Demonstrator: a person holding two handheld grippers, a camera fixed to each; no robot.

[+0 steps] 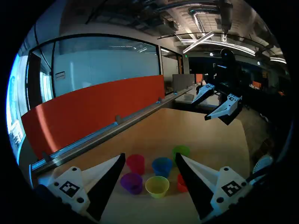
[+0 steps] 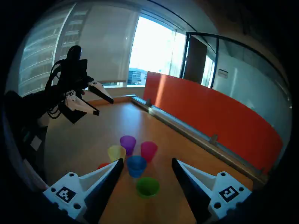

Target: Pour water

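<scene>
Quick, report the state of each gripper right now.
Left gripper: open, holding nothing.
Right gripper: open, holding nothing.

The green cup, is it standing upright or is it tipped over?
Upright. In the right gripper view the green cup stands on the table on its base, its round mouth facing up.
</scene>
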